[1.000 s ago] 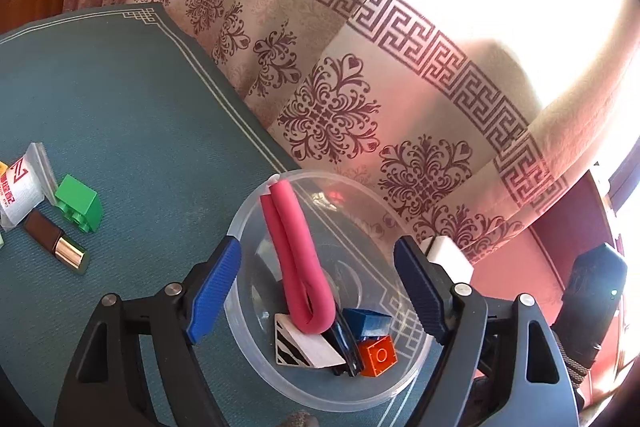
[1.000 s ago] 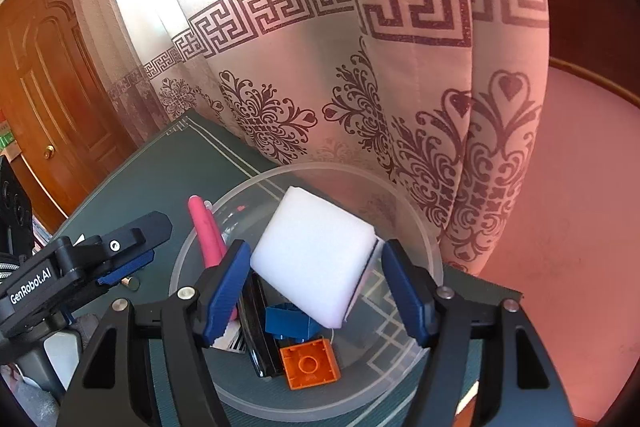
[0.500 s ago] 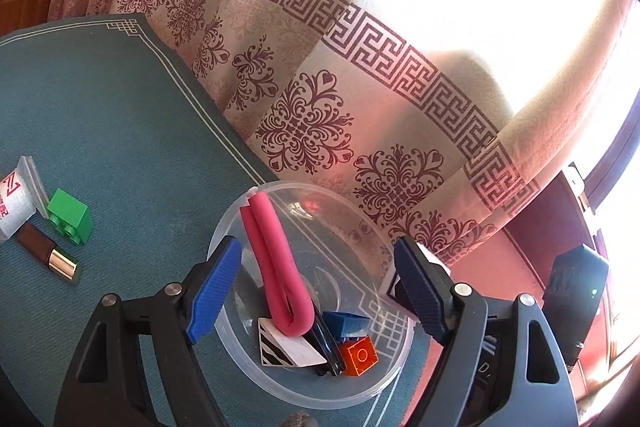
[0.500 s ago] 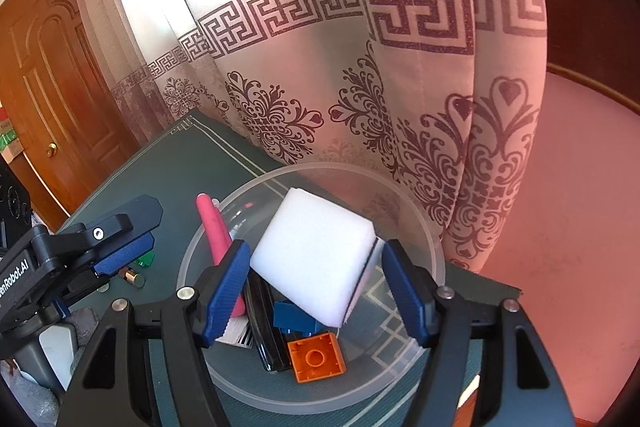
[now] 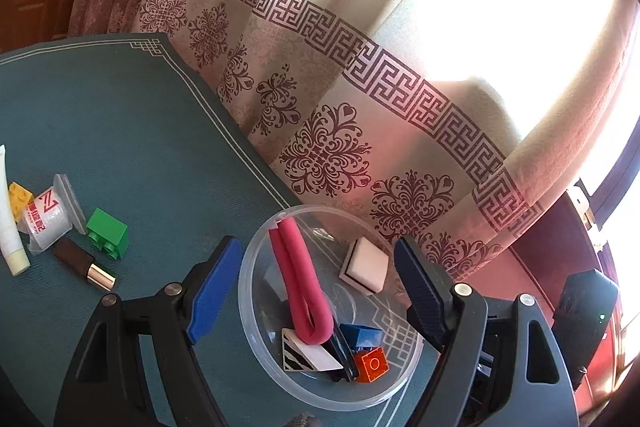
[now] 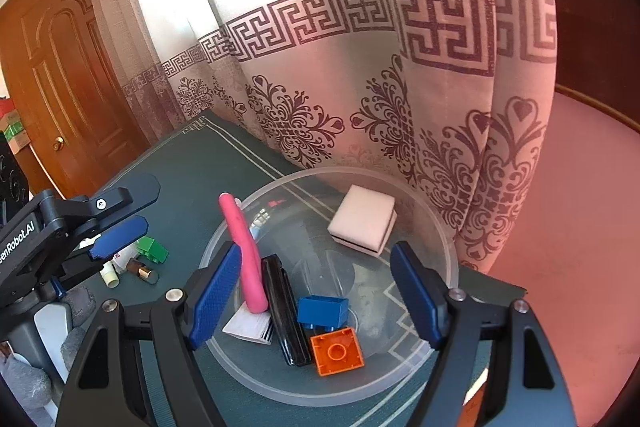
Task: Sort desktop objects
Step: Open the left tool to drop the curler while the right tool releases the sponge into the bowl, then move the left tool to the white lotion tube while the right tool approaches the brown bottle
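Step in hand: sponge (image 6: 362, 223) drop into bowl (image 6: 440, 227) looks done; sponge lies at far wall, white with dark underlayer.
Right hand-held gripper (image 6: 316, 301): jaws wide, empty, above bowl.
Left hand-held gripper (image 5: 316, 291): wide, empty.
Next, likely: fetch from tabletop (image 5: 120, 131) green brick (image 5: 108, 233), lipstick (image 5: 84, 263), tube (image 5: 10, 219). Needs reach left, jaws around one item.
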`<act>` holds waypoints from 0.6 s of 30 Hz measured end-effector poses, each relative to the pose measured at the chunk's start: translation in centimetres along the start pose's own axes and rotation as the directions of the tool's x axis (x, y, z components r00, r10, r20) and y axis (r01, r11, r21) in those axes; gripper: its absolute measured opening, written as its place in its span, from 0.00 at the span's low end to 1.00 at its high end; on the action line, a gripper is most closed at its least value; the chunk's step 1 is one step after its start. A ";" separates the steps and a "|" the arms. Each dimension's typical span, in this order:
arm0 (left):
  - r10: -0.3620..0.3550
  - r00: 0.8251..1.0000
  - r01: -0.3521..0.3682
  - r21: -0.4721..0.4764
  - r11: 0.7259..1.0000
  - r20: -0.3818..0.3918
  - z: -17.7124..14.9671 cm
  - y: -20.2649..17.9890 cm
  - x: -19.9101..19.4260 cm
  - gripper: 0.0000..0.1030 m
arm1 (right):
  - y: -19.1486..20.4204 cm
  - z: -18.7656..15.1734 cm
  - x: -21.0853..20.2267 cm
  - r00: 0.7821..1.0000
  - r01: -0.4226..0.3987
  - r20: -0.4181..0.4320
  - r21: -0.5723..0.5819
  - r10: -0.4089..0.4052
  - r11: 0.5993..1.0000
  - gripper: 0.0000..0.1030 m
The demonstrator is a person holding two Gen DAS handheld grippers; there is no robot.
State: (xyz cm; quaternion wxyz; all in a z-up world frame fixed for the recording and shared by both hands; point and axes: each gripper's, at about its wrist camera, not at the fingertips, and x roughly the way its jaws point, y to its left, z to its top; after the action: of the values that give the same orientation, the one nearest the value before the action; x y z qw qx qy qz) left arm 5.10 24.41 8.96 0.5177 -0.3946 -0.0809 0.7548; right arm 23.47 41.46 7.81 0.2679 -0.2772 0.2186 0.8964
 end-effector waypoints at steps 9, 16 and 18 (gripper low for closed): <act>0.236 0.971 -0.233 -0.059 0.971 0.048 1.0 2.9 -1.2 0.79 | 3.2 -0.3 0.4 0.998 -0.055 -0.011 -0.057 0.055 0.997 0.78; 0.354 0.932 -0.342 -0.133 0.930 0.075 1.9 6.7 -3.1 0.79 | 5.7 -0.8 1.5 0.994 -0.108 -0.039 -0.101 0.105 0.989 0.78; 0.388 0.918 -0.373 -0.148 0.916 0.085 2.2 7.4 -3.5 0.79 | 6.5 -0.9 1.8 0.991 -0.127 -0.049 -0.117 0.122 0.985 0.78</act>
State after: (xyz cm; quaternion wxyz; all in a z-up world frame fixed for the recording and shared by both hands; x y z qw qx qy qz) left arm -1.21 18.70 8.32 0.3290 -0.3922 -0.0800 0.8553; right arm 18.61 36.65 7.61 0.1896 -0.2970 0.1868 0.9170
